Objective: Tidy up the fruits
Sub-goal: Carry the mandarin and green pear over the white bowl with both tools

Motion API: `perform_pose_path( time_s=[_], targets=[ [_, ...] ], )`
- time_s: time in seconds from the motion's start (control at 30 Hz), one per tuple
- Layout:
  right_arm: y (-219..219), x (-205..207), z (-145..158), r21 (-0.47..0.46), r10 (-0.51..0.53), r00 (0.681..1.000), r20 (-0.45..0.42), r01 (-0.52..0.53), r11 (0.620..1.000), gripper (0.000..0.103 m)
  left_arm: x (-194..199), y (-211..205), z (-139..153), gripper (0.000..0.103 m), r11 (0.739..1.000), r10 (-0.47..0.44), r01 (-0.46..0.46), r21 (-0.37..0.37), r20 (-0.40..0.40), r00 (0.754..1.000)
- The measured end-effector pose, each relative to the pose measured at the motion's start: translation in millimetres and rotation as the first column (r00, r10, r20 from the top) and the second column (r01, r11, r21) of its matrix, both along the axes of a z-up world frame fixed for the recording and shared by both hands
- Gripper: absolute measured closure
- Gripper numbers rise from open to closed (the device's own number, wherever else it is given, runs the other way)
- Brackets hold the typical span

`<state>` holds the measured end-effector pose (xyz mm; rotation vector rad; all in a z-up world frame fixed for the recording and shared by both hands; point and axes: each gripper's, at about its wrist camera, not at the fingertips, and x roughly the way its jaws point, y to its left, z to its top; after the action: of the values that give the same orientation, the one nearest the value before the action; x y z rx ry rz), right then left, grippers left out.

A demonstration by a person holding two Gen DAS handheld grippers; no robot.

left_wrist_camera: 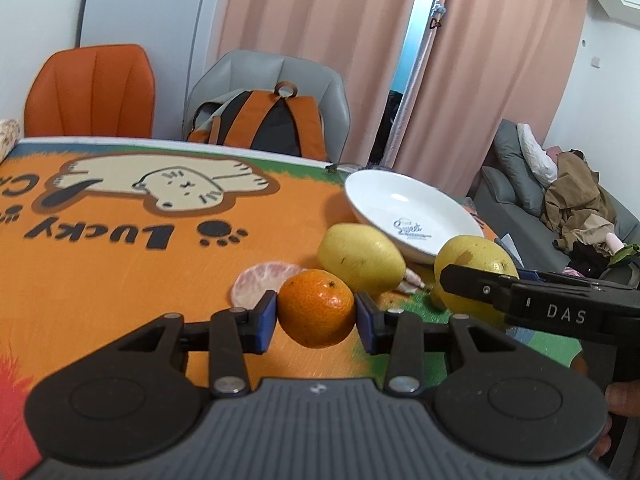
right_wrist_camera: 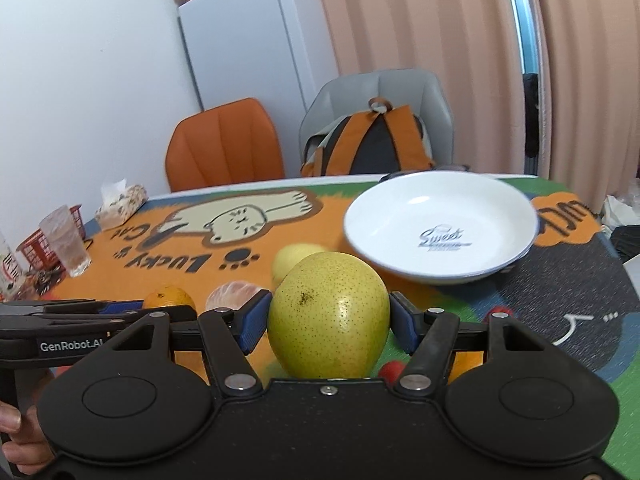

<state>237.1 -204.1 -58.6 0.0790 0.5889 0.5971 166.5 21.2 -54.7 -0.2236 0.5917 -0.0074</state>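
— Orange and yellow fruit are gripped: a mandarin [left_wrist_camera: 316, 307] is pinched in the left gripper [left_wrist_camera: 316, 316]'s narrow jaws, a pear [right_wrist_camera: 329, 336] in the right gripper [right_wrist_camera: 329, 326]'s wider jaws, both near the desk [left_wrist_camera: 120, 280].

— Could either be dropped?

— Possibly. The pear's rounded skin could slip out before the white plate [right_wrist_camera: 400, 264] is reached, or the plate's rim could be knocked.
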Motion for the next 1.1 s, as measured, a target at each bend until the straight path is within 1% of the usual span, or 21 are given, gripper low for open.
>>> perform_pose_path(
  time_s=[0.23, 0.57, 0.73, 0.9, 1.1],
  targets=[
    [-15.0, 14.6, 8.5, 0.016, -0.032, 0.999, 0.022, 0.032, 0.999, 0.041, 14.3, -13.8, 11.7, 0.063, 0.998, -0.042, 0.041, 0.046, 0.017, 0.999],
    [-32.3, 46.6, 19.2, 0.047, -0.084, 0.996, 0.041, 0.082, 0.996, 0.041, 41.9, -28.5, 23.0, 0.063, 0.995, -0.074, 0.071, 0.069, 0.033, 0.997],
    [-35.4, 66.6, 21.2, 0.059, -0.103, 0.994, 0.036, 0.101, 0.993, 0.041, 57.5, -32.7, 28.4, 0.063, 0.994, -0.081, 0.078, 0.073, 0.041, 0.996],
    [-35.5, 83.1, 17.7, 0.059, -0.115, 0.993, 0.029, 0.114, 0.992, 0.041, 72.9, -37.7, 30.4, 0.063, 0.994, -0.083, 0.08, 0.078, 0.041, 0.996],
    [-36.6, 98.0, -1.3, 0.058, -0.131, 0.991, 0.01, 0.131, 0.99, 0.041, 90.0, -41.8, 27.6, 0.063, 0.993, -0.086, 0.083, 0.084, 0.028, 0.996]
  ],
)
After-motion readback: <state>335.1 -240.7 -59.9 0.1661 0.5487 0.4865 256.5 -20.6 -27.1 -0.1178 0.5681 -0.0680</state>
